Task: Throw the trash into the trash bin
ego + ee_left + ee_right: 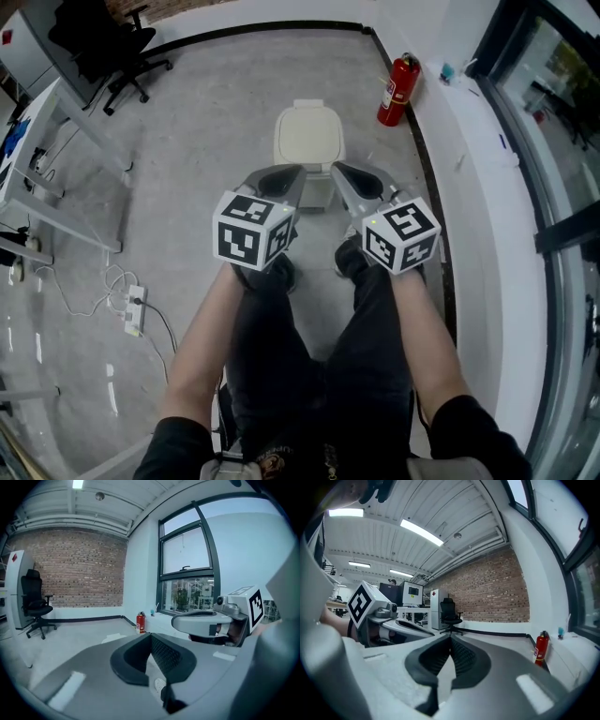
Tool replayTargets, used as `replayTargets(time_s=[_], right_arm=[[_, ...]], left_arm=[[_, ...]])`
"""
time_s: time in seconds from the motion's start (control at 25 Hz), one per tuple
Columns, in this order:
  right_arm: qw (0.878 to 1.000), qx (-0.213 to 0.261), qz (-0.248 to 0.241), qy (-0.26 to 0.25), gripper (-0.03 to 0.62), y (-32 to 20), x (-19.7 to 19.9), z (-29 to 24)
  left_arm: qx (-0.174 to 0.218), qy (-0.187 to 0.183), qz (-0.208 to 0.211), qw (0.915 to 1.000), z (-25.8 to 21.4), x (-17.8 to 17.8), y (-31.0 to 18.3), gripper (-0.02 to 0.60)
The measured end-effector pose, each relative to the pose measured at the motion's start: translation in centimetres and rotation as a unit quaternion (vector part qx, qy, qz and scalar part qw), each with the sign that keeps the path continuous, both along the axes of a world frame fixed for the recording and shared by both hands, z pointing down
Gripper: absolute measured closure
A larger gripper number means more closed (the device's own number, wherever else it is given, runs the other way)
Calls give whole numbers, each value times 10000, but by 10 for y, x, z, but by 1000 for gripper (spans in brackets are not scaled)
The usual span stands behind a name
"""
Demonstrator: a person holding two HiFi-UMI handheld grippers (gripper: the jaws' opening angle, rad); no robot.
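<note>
Both are clamped shut on nothing here: the left hand-held gripper point(279, 180) and right hand-held gripper point(358, 178) are hovering just short of the trash bin point(308, 134), which is sitting on the floor with its lid down. I'm not spotting any trash, so I'm guessing it's either binned or not grabbed yet.

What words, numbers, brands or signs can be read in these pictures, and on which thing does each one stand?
Nothing can be read for certain.
Fire extinguisher: label too small to read.
Print on the person's shirt: blurred, unreadable.
Marker cubes: black-and-white square patterns only, no words.
Red sign on the white cabinet: too small to read.
</note>
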State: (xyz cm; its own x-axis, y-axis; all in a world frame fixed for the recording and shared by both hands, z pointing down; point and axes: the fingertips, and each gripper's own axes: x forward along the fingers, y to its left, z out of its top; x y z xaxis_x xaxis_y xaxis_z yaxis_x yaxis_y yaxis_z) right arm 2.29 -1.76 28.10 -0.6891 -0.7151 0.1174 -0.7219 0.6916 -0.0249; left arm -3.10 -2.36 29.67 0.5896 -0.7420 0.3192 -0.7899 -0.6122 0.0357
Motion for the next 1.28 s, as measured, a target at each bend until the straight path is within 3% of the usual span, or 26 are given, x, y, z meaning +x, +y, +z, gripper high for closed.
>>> replayTargets(time_s=[0.68, 1.28], right_arm=[[9996, 118, 228, -140, 591, 59, -5, -13], [9995, 144, 217, -188, 591, 64, -26, -15]], left_arm=[[152, 132, 105, 9997, -17, -4, 58, 575], [214, 235, 98, 9994, -24, -21, 71, 575]])
